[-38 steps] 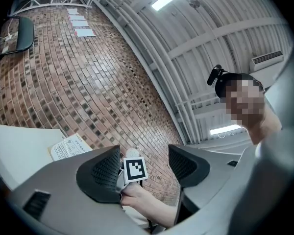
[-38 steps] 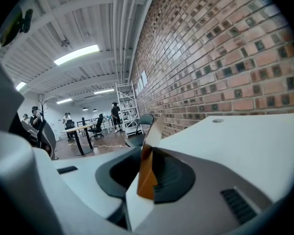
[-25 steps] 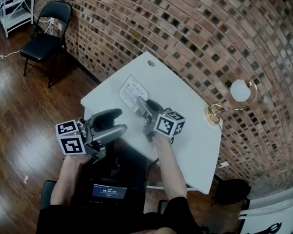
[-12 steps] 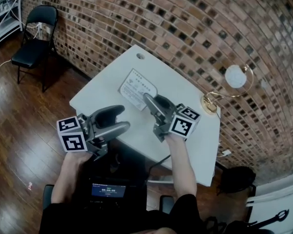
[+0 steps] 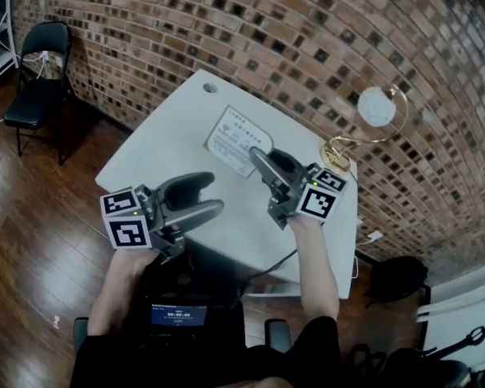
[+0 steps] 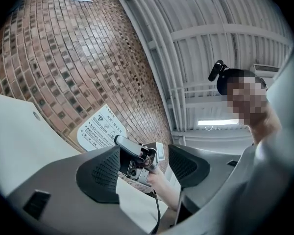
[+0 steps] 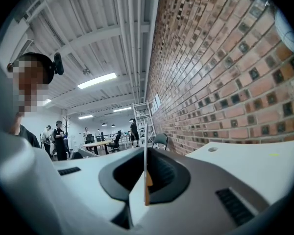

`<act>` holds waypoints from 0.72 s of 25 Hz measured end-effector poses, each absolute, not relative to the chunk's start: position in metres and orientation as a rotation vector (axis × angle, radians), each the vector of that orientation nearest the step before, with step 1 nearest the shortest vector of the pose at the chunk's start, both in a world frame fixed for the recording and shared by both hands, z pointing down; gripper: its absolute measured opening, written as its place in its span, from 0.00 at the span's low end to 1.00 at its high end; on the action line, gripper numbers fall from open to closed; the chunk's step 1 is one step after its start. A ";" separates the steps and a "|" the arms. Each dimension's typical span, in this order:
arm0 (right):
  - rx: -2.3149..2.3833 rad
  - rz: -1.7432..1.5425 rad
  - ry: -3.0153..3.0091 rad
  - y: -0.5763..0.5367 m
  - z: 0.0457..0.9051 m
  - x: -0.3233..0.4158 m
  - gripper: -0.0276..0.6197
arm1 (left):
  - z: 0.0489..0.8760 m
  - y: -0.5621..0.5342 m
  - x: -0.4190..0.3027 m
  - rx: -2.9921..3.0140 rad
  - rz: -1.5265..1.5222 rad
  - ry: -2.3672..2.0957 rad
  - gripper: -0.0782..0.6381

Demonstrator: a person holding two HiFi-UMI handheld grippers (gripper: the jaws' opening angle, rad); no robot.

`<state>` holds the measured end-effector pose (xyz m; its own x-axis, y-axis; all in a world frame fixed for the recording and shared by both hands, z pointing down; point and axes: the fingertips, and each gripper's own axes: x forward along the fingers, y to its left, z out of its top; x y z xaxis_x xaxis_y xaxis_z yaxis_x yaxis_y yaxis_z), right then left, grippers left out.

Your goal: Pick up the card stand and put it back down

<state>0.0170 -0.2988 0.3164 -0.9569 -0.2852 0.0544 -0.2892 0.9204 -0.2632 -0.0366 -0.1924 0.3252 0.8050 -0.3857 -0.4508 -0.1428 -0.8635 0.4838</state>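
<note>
Right gripper (image 7: 145,180): jaws pinched narrow on one edge of the thin white printed card stand (image 5: 236,138), which stands edge-on between them, over the white rectangular table (image 5: 145,168). Left gripper (image 5: 210,196): jaws wide apart, nothing between them.

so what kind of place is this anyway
Probably a loft-style shared office or workshop. It has a bare brick wall, exposed ceiling pipes with strip lights, a dark wood floor, and people standing near desks far down the open room.
</note>
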 end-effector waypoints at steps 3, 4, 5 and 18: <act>0.484 0.418 -3.058 -0.303 0.315 0.032 0.09 | 0.323 -0.198 -0.025 2.564 -0.754 -0.362 0.53; 0.487 0.421 -3.058 -0.305 0.314 0.037 0.09 | 0.322 -0.199 -0.022 2.564 -0.750 -0.354 0.53; 0.492 0.425 -3.058 -0.307 0.312 0.042 0.09 | 0.320 -0.201 -0.018 2.564 -0.745 -0.347 0.53; 0.547 0.413 -3.063 -0.328 0.305 0.081 0.09 | 0.321 -0.225 0.016 2.592 -0.667 -0.255 0.53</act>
<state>0.0812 -0.3280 0.3053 -0.9393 -0.3398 0.0482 -0.3404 0.9046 -0.2564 0.0157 -0.2247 0.3214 0.8659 -0.2824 -0.4129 -0.0651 -0.8820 0.4667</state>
